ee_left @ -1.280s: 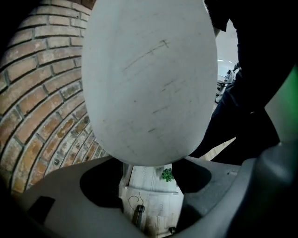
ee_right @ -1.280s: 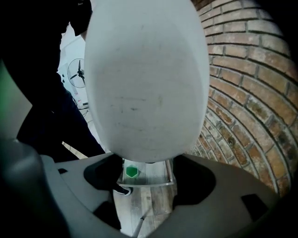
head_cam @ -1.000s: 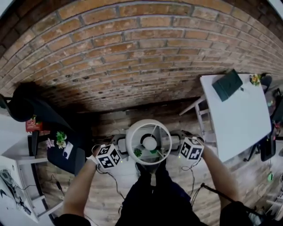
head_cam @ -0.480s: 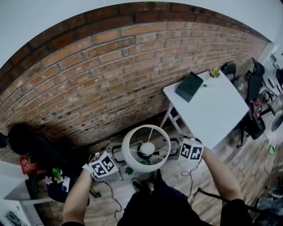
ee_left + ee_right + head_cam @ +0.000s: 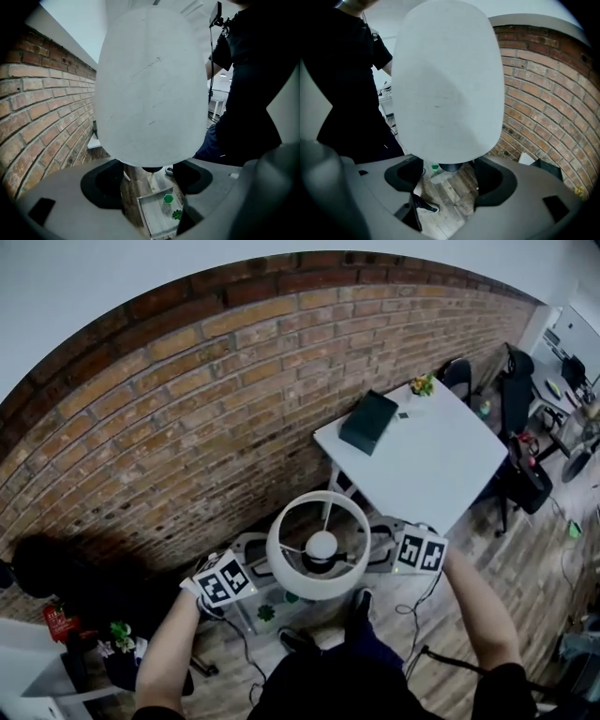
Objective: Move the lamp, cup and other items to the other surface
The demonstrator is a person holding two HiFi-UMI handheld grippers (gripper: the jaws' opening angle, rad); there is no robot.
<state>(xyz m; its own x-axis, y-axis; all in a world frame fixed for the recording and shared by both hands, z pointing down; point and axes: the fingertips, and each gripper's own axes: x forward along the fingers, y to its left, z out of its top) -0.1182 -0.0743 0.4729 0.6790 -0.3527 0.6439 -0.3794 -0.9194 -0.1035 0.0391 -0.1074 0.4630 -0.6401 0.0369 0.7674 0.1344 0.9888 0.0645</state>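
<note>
A lamp with a white drum shade point(image 5: 311, 589) hangs in the air in front of me, its bulb showing inside the shade. My left gripper point(image 5: 266, 570) and right gripper point(image 5: 371, 555) close on it from opposite sides below the shade. In the left gripper view the shade point(image 5: 150, 89) fills the frame above the left gripper point(image 5: 149, 180), with a dark lamp part between the jaws. The right gripper view shows the same shade point(image 5: 445, 79) over the right gripper point(image 5: 449, 180). A white table point(image 5: 441, 460) stands ahead to the right. No cup is in view.
On the white table lie a dark green box point(image 5: 368, 421) and a small flowery item point(image 5: 421, 384). A low tray point(image 5: 157, 213) with small green pieces stands on the wooden floor below. A brick wall point(image 5: 187, 409) runs ahead. Dark chairs point(image 5: 516, 399) stand at the right.
The view has swung to the right and the white table now lies nearer the middle. The lamp stays lifted between both grippers.
</note>
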